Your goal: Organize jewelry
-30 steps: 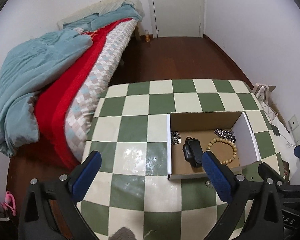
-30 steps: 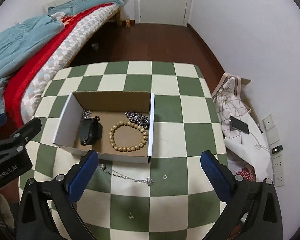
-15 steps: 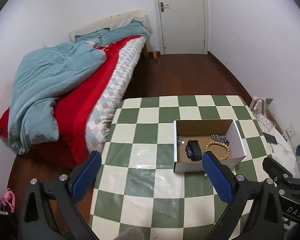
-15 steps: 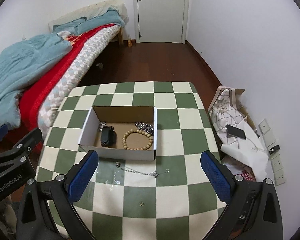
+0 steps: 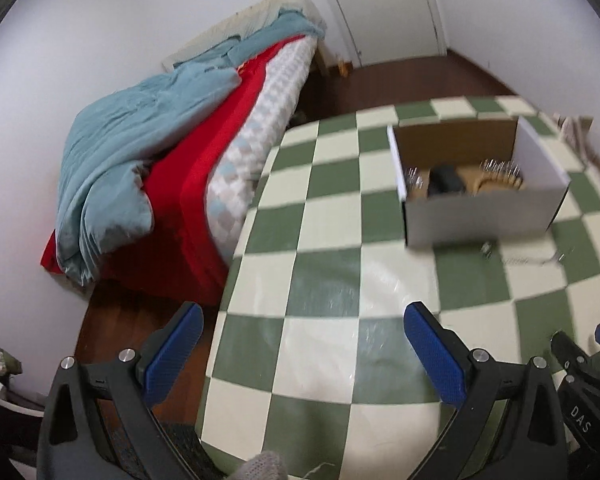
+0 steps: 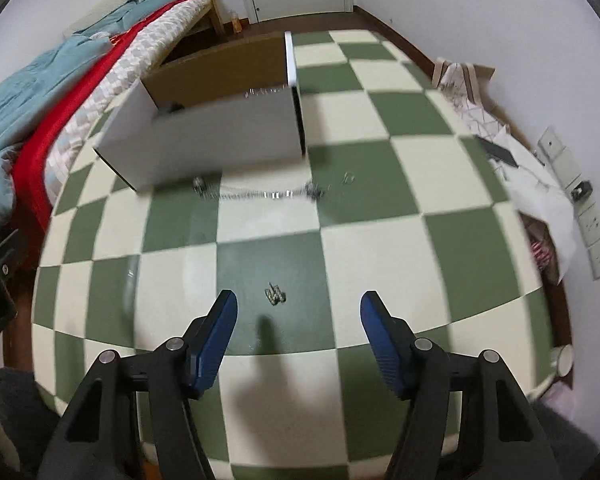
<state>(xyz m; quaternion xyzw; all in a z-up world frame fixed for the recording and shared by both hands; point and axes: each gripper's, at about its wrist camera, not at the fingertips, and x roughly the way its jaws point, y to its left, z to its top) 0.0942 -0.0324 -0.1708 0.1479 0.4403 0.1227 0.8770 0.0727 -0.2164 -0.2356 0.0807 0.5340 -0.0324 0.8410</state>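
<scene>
While spread wide with nothing between the blue pads, right gripper (image 6: 298,318) hovers low over the checkered counter (image 6: 380,264), fingers (image 6: 214,338) straddling a small metal trinket (image 6: 275,295) without touching it. Left gripper (image 5: 298,354) likewise wide apart and empty, over the counter's left edge beside the bed (image 5: 172,148). Farther in, a thin silver chain (image 6: 256,192) lying loose just in front of the white cardboard box (image 6: 220,136), with a tiny ring (image 6: 347,178) near its end. Inside the box: wooden bead bracelet (image 5: 500,182), dark watch-like item (image 5: 444,180), blurred metal pieces.
</scene>
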